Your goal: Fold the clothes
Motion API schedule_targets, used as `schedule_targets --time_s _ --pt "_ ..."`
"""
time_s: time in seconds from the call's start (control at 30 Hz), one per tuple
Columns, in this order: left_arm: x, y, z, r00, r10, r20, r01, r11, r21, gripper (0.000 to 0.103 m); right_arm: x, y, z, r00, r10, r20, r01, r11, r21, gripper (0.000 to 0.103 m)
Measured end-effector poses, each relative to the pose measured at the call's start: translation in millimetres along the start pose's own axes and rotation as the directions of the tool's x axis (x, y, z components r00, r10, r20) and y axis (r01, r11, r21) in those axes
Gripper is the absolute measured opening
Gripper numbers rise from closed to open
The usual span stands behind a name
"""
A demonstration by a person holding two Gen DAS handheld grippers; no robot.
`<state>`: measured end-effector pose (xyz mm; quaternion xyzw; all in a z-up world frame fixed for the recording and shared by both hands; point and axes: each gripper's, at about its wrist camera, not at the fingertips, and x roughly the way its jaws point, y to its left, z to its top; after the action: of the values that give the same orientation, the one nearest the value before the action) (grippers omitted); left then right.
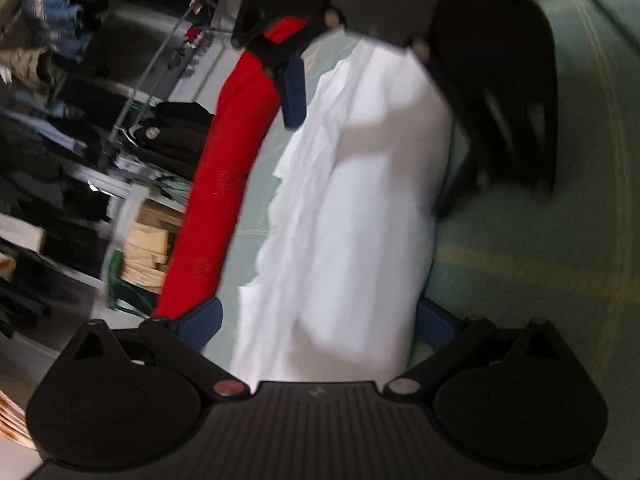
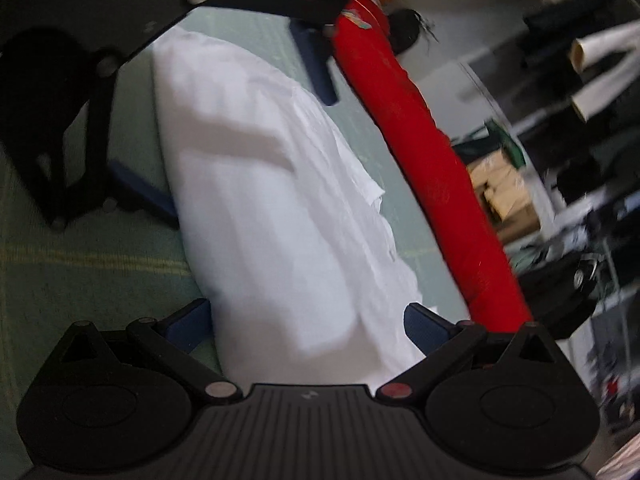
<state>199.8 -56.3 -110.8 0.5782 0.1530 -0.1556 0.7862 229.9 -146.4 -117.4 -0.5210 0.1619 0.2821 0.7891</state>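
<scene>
Both claws are seen spread wide, each straddling one end of a folded white garment (image 1: 352,208) without gripping it. At the left gripper (image 1: 320,320) the blue fingers (image 1: 202,322) stand on either side of the cloth; the right-hand pad is partly hidden behind the fabric, so contact there cannot be judged. At the right gripper (image 2: 308,320) the same arrangement is shown, with blue pads (image 2: 424,326) flanking the opposite end of the garment (image 2: 280,216).

The garment is laid lengthwise on a pale green surface (image 1: 520,260) marked with faint yellowish lines, its layered edges ragged along the side facing a red padded bar (image 1: 224,184). The bar runs just beside the garment along the surface's edge; its ends are cut off in both views. The near ends of the cloth are hidden under the gripper bodies.

Beyond the bar, shelving (image 1: 132,92) holding dark clothes and cardboard boxes (image 1: 148,252) is blurred by motion, and its contents are hard to make out.
</scene>
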Motion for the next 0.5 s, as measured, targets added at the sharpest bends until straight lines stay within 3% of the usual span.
schedule_targets --time_s 0.23,0.37,0.5 --pt "17 11 -49 0.990 0.063 -0.129 -0.059 0.998 0.029 0.101 -13 -18 -58 0.989 -0.097 -0.111 0.097 0.995 -0.010 0.103" --pt "24 11 -45 0.986 0.078 -0.150 -0.073 0.997 0.039 0.101 -12 -27 -81 0.979 -0.124 -0.165 0.126 0.992 0.003 0.103" --pt "36 4 -18 0.991 0.086 -0.103 -0.077 0.994 0.082 0.100 -5 -18 -60 0.979 -0.145 -0.142 0.140 0.989 -0.044 0.103"
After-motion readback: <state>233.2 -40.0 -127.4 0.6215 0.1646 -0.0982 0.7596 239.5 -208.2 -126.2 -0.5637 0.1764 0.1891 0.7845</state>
